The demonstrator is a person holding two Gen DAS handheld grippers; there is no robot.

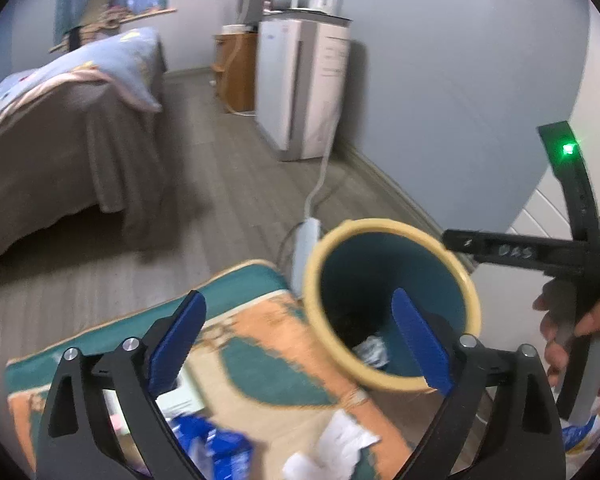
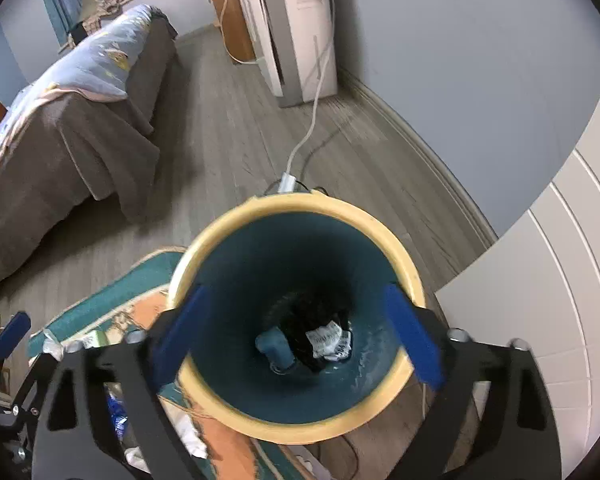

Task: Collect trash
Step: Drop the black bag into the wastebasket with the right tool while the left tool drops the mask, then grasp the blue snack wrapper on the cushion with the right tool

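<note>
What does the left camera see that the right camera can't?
Only the left wrist view shows the person's hand holding the other tool, and white paper and a blue wrapper lying on the rug. Only the right wrist view looks straight down to the bin's bottom, where crumpled paper lies beside something dark. Both show the yellow-rimmed bin, the bed and the white appliance.

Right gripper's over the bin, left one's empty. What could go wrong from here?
1. Right gripper spans the bin's rim closely; lowering could clip and tip it.
2. White cable and power strip lie right behind the bin, a snag hazard.
3. Left gripper hangs open; white paper and blue wrapper may crumple or slip.
</note>
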